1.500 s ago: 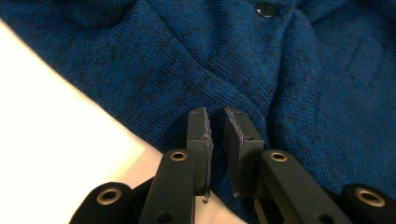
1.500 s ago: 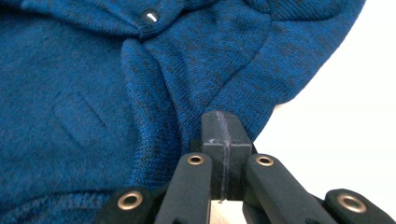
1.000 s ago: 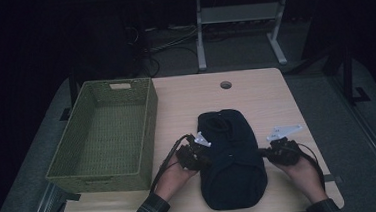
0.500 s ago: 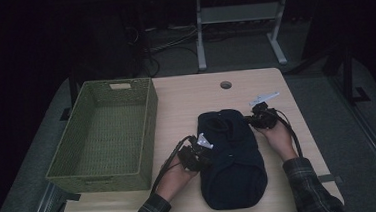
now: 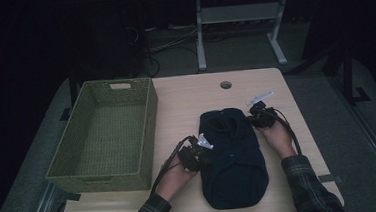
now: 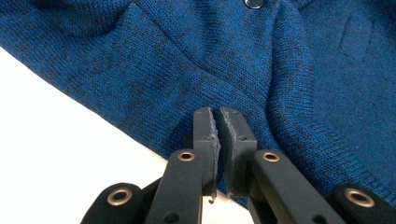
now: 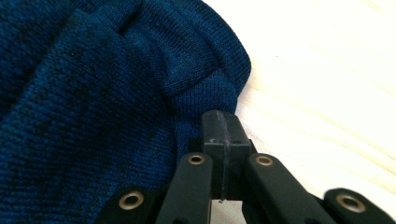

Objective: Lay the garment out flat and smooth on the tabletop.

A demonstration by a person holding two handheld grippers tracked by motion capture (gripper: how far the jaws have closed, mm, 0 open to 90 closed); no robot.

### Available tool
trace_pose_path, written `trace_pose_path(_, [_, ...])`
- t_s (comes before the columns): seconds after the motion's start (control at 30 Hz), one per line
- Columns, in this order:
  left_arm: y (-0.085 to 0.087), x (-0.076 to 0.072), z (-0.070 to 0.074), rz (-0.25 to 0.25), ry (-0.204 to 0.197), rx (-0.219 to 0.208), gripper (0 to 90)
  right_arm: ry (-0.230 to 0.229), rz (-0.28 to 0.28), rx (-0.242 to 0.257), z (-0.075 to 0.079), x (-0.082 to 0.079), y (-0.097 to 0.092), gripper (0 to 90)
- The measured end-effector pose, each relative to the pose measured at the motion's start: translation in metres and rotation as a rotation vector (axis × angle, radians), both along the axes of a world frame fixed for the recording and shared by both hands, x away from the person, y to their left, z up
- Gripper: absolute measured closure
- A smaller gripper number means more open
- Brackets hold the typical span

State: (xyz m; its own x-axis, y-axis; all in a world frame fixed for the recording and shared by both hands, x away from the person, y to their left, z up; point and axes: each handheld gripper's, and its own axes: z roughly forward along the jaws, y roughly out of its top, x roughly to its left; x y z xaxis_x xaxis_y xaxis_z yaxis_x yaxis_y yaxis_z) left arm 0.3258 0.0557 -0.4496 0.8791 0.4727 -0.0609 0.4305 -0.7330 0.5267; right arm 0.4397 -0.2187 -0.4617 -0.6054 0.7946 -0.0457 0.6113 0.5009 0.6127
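Left gripper (image 5: 198,154): lower centre of the high view, at the left edge of the dark blue knit garment (image 5: 233,155). Its jaws have just been closing; in the left gripper view (image 6: 218,122) a thin slit remains between the pads, with no fabric visibly caught there, so the grip looks not yet made.

Right gripper (image 5: 257,117): right of centre in the high view, at the garment's upper right corner. In the right gripper view (image 7: 223,122) the jaws stand fully together, tips against a rolled edge of the knit; no cloth shows between them.

Garment: folded into a long bundle, lying on the light wooden table (image 5: 185,98) right of centre, apart from the basket. A snap button (image 6: 253,3) shows at the top of the left gripper view.

Reason for placement: the grippers sit at opposite edges, probably to take hold on both sides for lifting or another fold.

Basket (image 5: 146,139): green woven, empty, left half of the high view; likely the destination.
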Motion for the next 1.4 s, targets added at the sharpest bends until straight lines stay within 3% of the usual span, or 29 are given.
trace_pose_path(0.07, [0.000, 0.001, 0.001, 0.000, 0.015, -0.004, 84.3, 0.002, 0.004, 0.002, 0.001, 0.000, 0.001, 90.0])
trace_pose_path(0.17, [0.001, 0.004, 0.004, 0.010, 0.023, -0.027, 80.5, -0.002, 0.022, 0.053, 0.007, -0.002, -0.002, 90.0])
trace_pose_path(0.37, [0.007, 0.016, 0.019, 0.047, -0.005, -0.052, 77.2, -0.046, 0.038, 0.101, 0.026, -0.003, -0.010, 89.8])
trace_pose_path(0.67, [0.020, 0.062, 0.037, 0.176, -0.056, -0.108, 75.6, -0.067, 0.066, 0.122, 0.037, 0.010, -0.004, 82.9])
trace_pose_path(0.87, [0.025, 0.093, 0.039, 0.232, -0.074, -0.127, 69.4, -0.058, 0.059, 0.124, 0.036, 0.023, -0.002, 68.2])
trace_pose_path(1.0, [0.023, 0.112, 0.040, 0.256, -0.105, -0.119, 62.7, -0.044, 0.060, 0.133, 0.033, 0.030, -0.001, 63.3])
trace_pose_path(1.23, [0.018, 0.143, 0.032, 0.274, -0.142, -0.073, 47.1, -0.032, 0.057, 0.139, 0.031, 0.039, 0.000, 57.8])
trace_pose_path(1.4, [0.017, 0.160, 0.018, 0.314, -0.118, -0.085, 41.9, -0.033, 0.048, 0.140, 0.030, 0.042, 0.001, 56.3])
